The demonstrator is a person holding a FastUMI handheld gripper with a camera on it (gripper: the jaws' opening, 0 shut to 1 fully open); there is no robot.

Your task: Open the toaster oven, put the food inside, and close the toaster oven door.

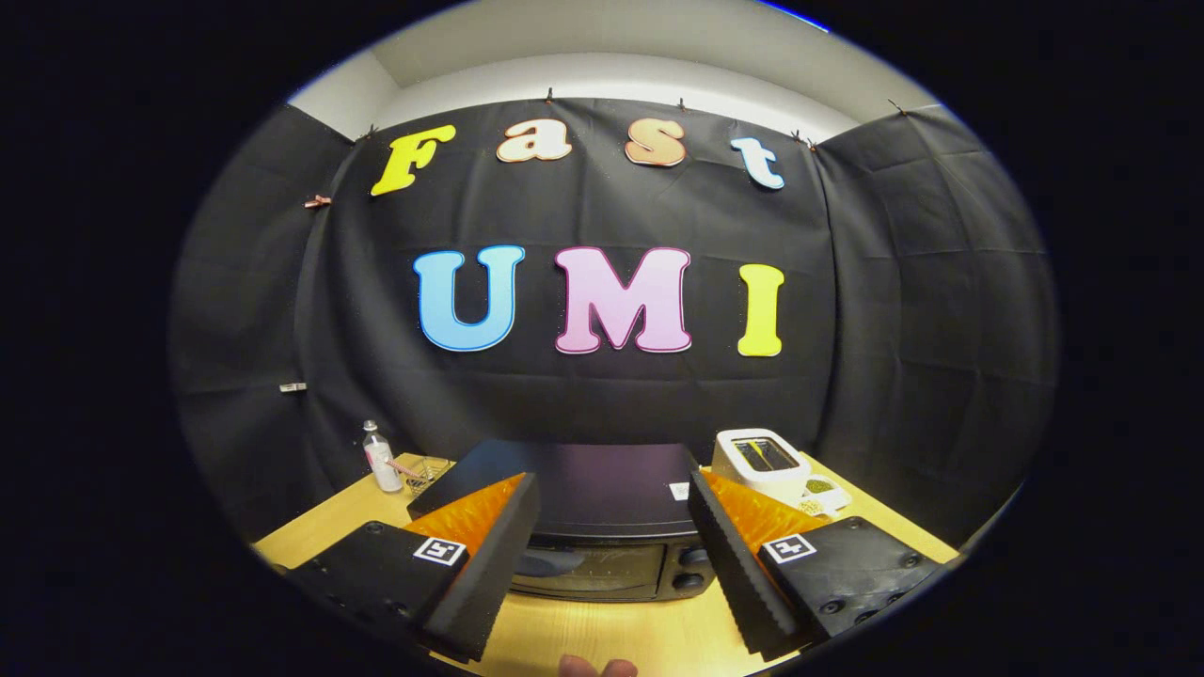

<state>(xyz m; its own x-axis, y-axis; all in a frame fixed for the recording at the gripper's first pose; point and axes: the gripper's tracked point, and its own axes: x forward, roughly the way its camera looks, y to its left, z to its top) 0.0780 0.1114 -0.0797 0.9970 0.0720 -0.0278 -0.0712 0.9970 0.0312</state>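
My tongs [613, 555] are spread wide apart, nothing btwn the fingers, held above the wooden surface [602, 635]. The toaster oven [602, 527] sits just ahead of and btwn the fingers, black, door [583, 569] looks closed w/ glass front facing me, knobs [694, 569] on its right side. So my read: task barely started, door not yet opened, food not in, closing still to come. All 3 steps left.

Food: can't say which item it is. There's a small white dish w/ something greenish [820, 487] beyond the right finger, next to a white pop-up toaster [760, 459]; may be the food, too small to tell. Beyond the left finger: clear plastic bottle [380, 458] and a glass container [425, 472], contents unclear.

Hidden: door handle hard to make out, oven's lower corners covered by my fingers, inside dark thru the glass. Fingertips of a hand [596, 667] just peek in below, rest cut off.
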